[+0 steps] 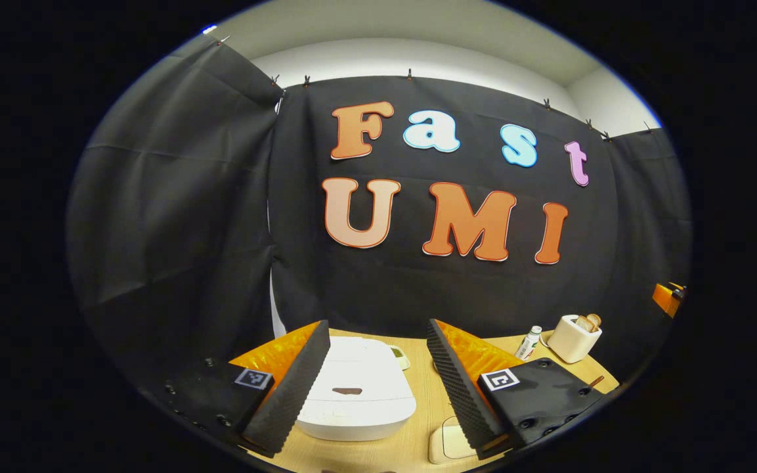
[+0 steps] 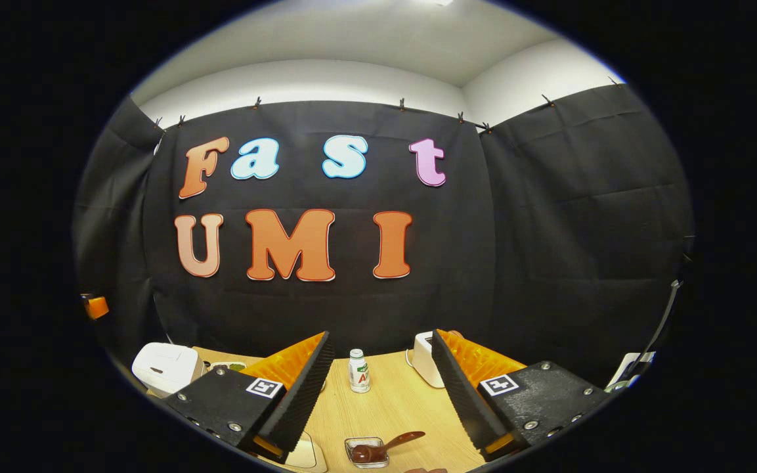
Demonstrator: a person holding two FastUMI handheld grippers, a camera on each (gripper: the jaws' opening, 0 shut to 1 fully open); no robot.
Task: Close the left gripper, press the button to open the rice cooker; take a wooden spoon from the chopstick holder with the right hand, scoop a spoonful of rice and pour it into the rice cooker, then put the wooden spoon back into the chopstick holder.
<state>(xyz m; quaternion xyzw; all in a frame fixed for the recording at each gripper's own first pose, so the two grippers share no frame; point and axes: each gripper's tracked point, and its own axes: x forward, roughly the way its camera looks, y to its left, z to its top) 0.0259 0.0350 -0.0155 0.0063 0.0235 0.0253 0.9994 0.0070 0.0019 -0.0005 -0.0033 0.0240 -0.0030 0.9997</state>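
Left hand-held gripper (image 1: 378, 387) gapes wide over the shut rice cooker (image 1: 356, 397); right hand-held gripper (image 2: 381, 394) open too, spoon (image 2: 385, 448) at six o'clock.

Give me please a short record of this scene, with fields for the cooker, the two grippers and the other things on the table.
rice cooker: white rice cooker, lid shut, on the wooden table
left gripper: left gripper open, above the cooker
right gripper: right gripper open, holding nothing
spoon: brown spoon lying in a small clear dish
bottle: small white bottle, upright
toaster: white toaster with bread in it
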